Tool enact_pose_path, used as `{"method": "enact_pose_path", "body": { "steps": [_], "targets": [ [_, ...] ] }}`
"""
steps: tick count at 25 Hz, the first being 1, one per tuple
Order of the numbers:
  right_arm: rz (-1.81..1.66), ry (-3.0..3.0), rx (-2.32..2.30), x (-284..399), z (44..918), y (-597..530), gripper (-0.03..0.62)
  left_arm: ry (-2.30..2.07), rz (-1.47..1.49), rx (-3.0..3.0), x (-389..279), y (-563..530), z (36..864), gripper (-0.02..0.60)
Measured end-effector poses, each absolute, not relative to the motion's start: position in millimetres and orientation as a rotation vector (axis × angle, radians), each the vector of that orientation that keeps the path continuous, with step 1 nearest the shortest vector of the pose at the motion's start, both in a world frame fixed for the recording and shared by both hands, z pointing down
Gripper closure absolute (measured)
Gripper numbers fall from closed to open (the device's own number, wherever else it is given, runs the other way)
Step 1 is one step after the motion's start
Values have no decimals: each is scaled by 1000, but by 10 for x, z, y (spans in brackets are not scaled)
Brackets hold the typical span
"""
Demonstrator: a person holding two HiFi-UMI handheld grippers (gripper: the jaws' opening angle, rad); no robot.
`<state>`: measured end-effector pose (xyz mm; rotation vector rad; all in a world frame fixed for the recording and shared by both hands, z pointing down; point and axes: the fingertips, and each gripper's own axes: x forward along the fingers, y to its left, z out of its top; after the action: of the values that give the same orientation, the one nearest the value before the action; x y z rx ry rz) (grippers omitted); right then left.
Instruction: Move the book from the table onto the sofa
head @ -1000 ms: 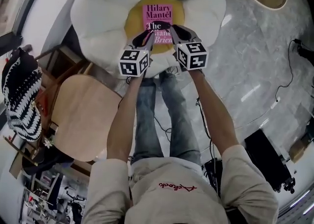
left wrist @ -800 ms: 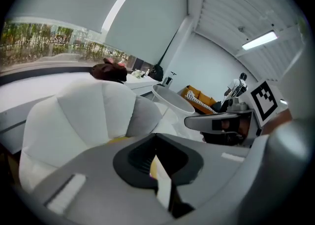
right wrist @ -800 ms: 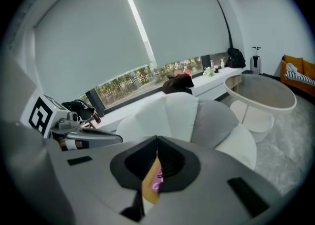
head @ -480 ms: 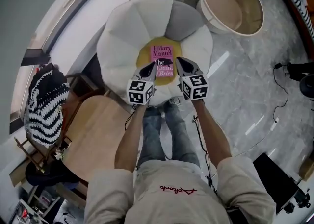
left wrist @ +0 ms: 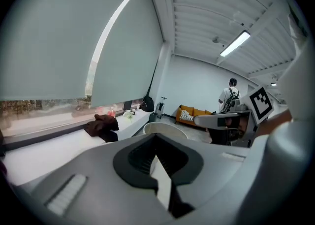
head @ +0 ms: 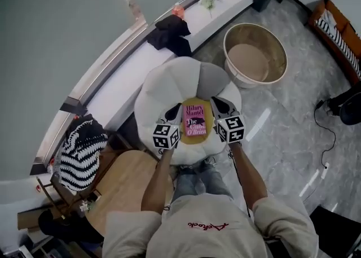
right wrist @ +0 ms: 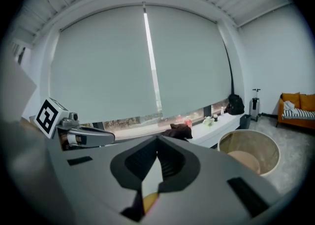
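Both clamped thin on book (head: 196, 120): left gripper (head: 174, 112) pinching its left edge, right gripper (head: 216, 106) its right edge. Held flat btwn them, cover up, over yellow centre of flower-shaped cushion (head: 159, 90).

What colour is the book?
The book is mostly pink; the head view shows it best.

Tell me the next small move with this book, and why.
Probably carry the book sideways to the right, toward the orange sofa. Both the left gripper and the right gripper are shut on its side edges, and it is held over the flower pouf, not yet near the sofa.
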<state>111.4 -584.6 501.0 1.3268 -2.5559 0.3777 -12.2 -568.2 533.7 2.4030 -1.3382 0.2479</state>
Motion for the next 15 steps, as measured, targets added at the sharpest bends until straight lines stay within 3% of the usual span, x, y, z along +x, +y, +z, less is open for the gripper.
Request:
{"method": "enact_pose_path", "body": {
  "steps": [15],
  "targets": [
    [142,-2672,1459,1273,3582,-5807,586,-1447,115,2583,-219,-5735,3822,572]
  ]
}}
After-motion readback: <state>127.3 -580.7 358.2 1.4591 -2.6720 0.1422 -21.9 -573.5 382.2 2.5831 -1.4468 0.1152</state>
